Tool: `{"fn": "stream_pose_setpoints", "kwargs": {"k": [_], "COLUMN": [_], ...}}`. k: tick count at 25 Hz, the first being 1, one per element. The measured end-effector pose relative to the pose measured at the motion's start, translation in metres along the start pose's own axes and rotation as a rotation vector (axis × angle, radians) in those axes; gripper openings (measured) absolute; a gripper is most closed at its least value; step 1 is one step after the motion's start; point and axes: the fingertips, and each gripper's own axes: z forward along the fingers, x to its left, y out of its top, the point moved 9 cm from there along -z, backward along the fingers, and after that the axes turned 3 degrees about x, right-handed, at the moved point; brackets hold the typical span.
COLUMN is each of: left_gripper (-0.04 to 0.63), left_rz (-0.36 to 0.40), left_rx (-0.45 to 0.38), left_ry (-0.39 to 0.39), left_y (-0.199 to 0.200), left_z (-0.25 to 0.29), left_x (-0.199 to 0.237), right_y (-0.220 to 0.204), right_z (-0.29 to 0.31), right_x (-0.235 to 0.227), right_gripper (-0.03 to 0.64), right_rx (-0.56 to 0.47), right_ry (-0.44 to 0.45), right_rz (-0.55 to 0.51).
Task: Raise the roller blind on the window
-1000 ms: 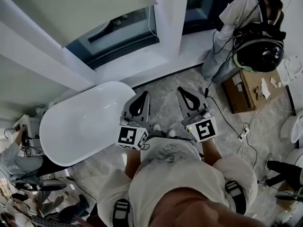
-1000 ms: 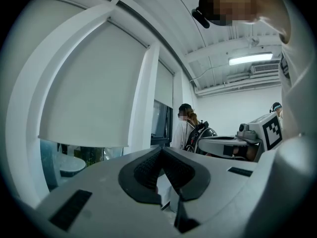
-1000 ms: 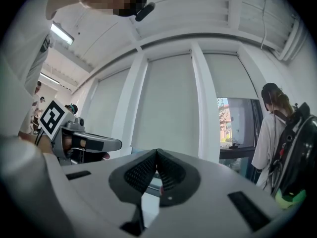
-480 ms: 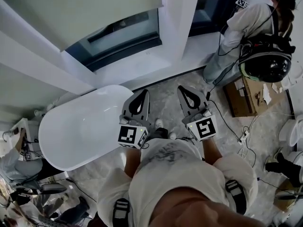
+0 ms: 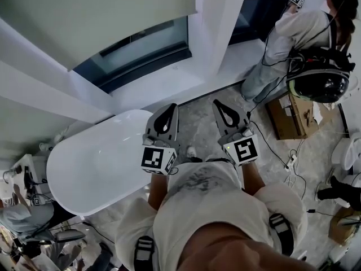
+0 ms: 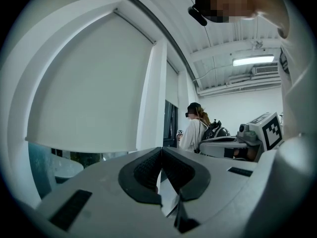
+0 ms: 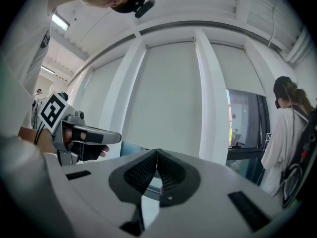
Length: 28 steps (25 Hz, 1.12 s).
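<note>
The pale roller blind (image 5: 84,10) hangs down over most of the window, with a strip of dark glass (image 5: 138,47) showing below its bottom edge. In the left gripper view the blind (image 6: 89,93) fills the frame ahead, well beyond the jaws. It also shows in the right gripper view (image 7: 163,98). My left gripper (image 5: 171,106) and right gripper (image 5: 216,102) are held side by side above the floor, both shut with nothing between the jaws and well short of the window. No cord or chain is clear to me.
A white bathtub (image 5: 84,168) lies below the window at my left. A white pillar (image 5: 217,21) divides the windows. A person with a backpack (image 5: 293,38) stands at the right by another window, beside a cardboard box (image 5: 285,114) and floor cables (image 5: 276,148).
The view has shifted slightly toward the window, and the person at the right sits higher in the frame. Both grippers stay shut and side by side.
</note>
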Motion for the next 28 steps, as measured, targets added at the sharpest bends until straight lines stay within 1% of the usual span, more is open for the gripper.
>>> {"fn": "stream_pose_setpoints", "kwargs": {"k": [7, 12, 20, 24, 28], "left_gripper": [0.008, 0.009, 0.009, 0.008, 0.008], "left_rz": [-0.001, 0.0, -0.002, -0.013, -0.005], "left_rx": [0.004, 0.007, 0.013, 0.016, 0.02], "left_ry": [-0.026, -0.032, 0.007, 0.029, 0.049], "left_y": [0.002, 0.003, 0.002, 0.002, 0.005], "left_z": [0.021, 0.041, 0.065, 0.087, 0.111], "left_x": [0.021, 0.029, 0.045, 0.053, 0.058], "right_y": [0.003, 0.0, -0.003, -0.004, -0.005], "right_z": [0.023, 0.04, 0.077, 0.098, 0.116], "right_x": [-0.007, -0.022, -0.041, -0.058, -0.081], "right_gripper": [0.061, 0.061, 0.061, 0.061, 0.061], "right_rx": [0.01, 0.016, 0.001, -0.008, -0.018], "right_ry": [-0.03, -0.029, 0.015, 0.042, 0.063], "right_rz": [-0.008, -0.01, -0.015, -0.007, -0.006]}}
